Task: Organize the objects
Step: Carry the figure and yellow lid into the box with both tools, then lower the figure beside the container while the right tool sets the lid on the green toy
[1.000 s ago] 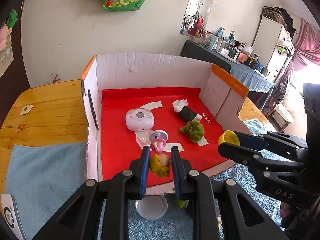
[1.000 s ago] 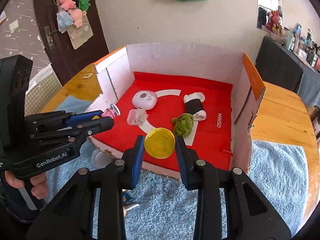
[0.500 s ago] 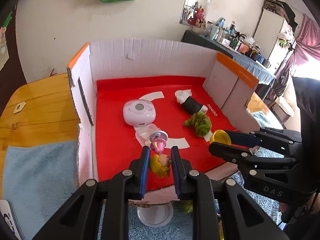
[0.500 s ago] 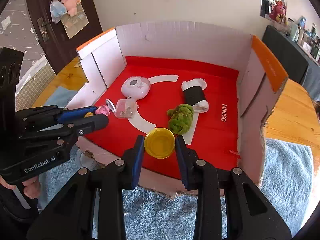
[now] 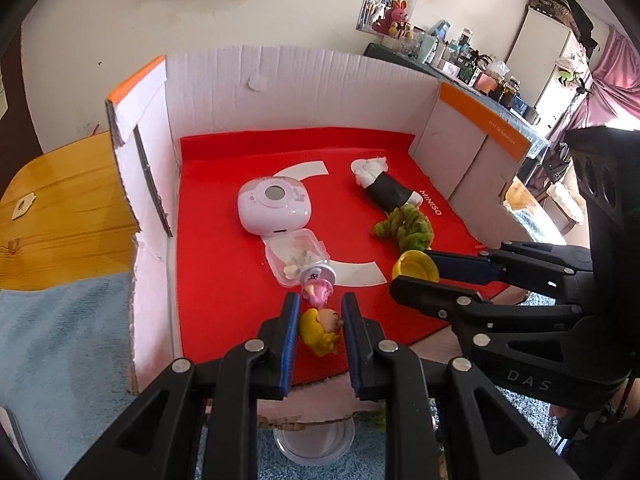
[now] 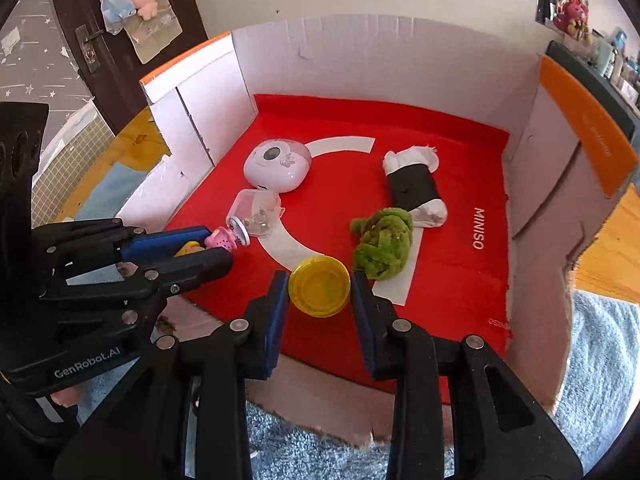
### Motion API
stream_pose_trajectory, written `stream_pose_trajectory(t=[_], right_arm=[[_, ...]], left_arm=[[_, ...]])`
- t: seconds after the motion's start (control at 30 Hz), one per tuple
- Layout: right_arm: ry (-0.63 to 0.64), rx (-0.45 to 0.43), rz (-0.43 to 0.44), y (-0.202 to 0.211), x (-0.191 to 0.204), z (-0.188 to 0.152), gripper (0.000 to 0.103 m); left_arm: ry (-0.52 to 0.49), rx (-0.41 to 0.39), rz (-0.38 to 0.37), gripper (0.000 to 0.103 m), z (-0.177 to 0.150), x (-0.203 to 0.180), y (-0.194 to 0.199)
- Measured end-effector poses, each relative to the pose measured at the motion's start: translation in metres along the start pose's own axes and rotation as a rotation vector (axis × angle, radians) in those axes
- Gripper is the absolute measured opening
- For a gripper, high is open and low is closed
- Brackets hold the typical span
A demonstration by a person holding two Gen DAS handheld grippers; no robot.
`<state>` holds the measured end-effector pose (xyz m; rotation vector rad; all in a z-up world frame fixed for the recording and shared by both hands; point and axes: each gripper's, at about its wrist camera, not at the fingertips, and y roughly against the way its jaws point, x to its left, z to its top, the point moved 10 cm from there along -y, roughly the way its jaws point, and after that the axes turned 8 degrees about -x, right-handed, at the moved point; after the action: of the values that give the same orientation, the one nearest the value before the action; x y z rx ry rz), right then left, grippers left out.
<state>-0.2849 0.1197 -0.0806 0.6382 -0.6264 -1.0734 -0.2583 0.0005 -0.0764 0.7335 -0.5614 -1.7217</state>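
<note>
1. Blue fleece covered the table (image 6: 600, 360) beneath a red-floored cardboard box (image 5: 280, 92).
2. Left tongs (image 5: 319, 330) clenched a small figurine (image 5: 320, 326), likely light, rigid, fiddly.
3. Right tongs (image 6: 320, 292) gripped a yellow lid (image 6: 319, 290) by its rim, probably slick plastic.
4. Both hung over the box's near edge.

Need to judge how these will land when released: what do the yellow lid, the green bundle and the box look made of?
Yellow lid: looks like hard, glossy, slightly translucent plastic, with a molded rim. Green bundle: fuzzy, matte, yarn-like or chenille fabric; soft, going by its loose loops. Box: corrugated cardboard, white-faced, with torn ragged edges; its red floor looks like smooth printed card.
</note>
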Motion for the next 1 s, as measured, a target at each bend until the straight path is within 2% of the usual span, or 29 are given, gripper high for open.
stream_pose_trajectory(t=[0.27, 1.0], right_arm=[[-0.012, 0.012, -0.01, -0.007, -0.007, 0.003, 0.03], [-0.041, -0.018, -0.143, 0.0, -0.051, 0.012, 0.03]], left_arm=[[0.004, 0.008, 0.008, 0.022, 0.004, 0.007, -0.006], [0.019, 0.007, 0.034, 0.022, 0.018, 0.017, -0.023]])
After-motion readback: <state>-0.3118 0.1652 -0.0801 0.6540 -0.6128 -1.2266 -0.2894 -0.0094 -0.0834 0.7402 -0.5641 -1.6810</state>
